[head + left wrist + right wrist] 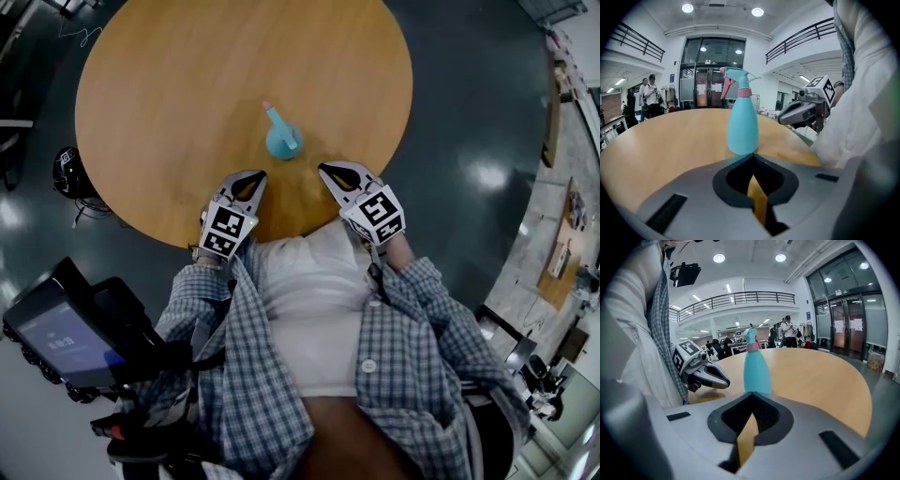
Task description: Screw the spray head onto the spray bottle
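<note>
The spray bottle (283, 141) is standing upright near the table's (178, 84) near edge, its spray head (272, 113) already sitting on top, just ahead of and between the left gripper (255, 176) and right gripper (327, 171), both closed, empty, about equally near.

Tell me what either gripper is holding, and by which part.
Nothing. The left gripper and right gripper are both shut and empty; the spray bottle stands apart.
</note>
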`<state>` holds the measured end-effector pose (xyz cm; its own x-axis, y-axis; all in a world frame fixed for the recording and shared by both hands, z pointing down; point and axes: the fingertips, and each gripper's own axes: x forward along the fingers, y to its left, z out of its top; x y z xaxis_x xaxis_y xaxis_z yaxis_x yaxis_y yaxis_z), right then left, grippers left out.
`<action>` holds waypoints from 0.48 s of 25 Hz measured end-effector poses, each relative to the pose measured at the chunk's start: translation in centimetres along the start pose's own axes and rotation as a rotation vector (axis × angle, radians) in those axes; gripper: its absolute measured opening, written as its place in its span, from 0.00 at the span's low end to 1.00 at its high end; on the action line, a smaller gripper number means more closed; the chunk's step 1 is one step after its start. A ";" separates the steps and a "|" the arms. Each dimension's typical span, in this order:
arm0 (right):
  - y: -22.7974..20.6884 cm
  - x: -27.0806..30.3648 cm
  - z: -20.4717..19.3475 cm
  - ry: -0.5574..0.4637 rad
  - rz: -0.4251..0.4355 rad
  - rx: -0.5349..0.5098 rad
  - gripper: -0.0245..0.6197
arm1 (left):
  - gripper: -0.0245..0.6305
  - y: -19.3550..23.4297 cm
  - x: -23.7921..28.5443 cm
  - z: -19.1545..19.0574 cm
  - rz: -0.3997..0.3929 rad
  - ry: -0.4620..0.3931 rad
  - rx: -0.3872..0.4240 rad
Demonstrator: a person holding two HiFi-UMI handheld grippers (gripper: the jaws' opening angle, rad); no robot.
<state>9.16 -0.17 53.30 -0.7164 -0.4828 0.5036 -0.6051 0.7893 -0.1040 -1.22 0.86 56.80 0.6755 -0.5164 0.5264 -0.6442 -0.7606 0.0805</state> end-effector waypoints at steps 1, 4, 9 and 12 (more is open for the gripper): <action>-0.1 0.0 0.0 -0.001 -0.004 0.001 0.03 | 0.05 -0.1 0.0 0.0 -0.004 -0.001 -0.001; 0.0 0.0 -0.2 0.004 -0.006 -0.002 0.03 | 0.05 -0.3 0.1 0.1 -0.011 -0.007 -0.009; 0.2 0.1 -0.3 0.012 0.002 -0.010 0.03 | 0.05 -0.3 0.3 0.4 -0.013 -0.018 -0.014; 0.1 0.2 -0.3 0.011 0.004 -0.011 0.03 | 0.05 -0.2 0.3 0.4 -0.013 -0.016 -0.012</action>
<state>9.05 -0.06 53.59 -0.7149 -0.4755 0.5127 -0.5982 0.7955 -0.0963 -0.69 0.66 56.59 0.6897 -0.5127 0.5113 -0.6393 -0.7628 0.0975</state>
